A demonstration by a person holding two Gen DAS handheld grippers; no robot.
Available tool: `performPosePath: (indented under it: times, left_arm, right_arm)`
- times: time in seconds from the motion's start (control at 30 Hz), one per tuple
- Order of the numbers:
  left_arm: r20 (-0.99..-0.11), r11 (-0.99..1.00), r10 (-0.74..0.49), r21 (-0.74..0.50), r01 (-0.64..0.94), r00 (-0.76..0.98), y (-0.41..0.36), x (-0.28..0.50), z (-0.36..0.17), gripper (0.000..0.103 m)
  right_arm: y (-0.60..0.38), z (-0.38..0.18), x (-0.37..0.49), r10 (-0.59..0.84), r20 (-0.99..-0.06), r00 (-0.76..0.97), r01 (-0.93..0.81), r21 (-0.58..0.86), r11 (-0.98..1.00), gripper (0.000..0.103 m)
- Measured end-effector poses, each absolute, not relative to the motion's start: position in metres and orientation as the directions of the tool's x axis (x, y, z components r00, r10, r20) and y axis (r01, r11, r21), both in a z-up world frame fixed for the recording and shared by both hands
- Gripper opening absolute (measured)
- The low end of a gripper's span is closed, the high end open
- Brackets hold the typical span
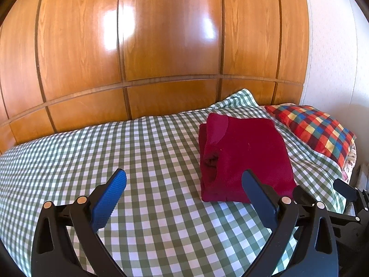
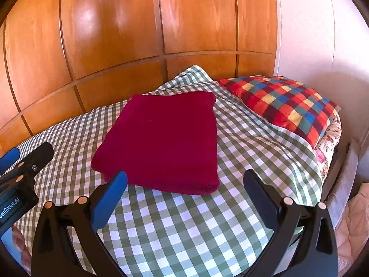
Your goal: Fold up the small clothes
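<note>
Left hand-held gripper [image 1: 184, 182] spread apart, empty, above bed [image 1: 150, 152]. Right hand-held gripper [image 2: 184, 182] also apart, empty. Folded red garment [image 2: 161, 140] flat on bed just ahead of right gripper, ahead-right of left gripper. Checked pillow [image 2: 283, 103] beyond, right.

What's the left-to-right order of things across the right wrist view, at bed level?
Left gripper at the frame edge → folded dark red garment → green checked sheet → multicolour checked pillow. The right gripper, open with nothing between its fingers, spans the foreground, so it has no place in the order.
</note>
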State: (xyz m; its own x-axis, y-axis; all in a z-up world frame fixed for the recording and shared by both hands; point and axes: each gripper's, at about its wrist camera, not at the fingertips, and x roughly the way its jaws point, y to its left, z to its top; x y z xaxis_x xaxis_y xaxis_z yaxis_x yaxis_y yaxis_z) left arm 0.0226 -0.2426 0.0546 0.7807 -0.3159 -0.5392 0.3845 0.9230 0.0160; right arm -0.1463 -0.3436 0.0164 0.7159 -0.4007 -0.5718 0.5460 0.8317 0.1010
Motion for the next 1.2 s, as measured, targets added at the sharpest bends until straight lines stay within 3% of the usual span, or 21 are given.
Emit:
performPosePath:
  times: [1.2]
  left_arm:
    - [-0.555, 0.919, -0.319, 0.018, 0.394, 0.768, -0.247, 0.031, 0.041, 0.099]
  right_arm:
    - [-0.364, -0.004, -0.137, -0.374, -0.616, 0.693, 0.563, 0.139, 0.815, 0.101]
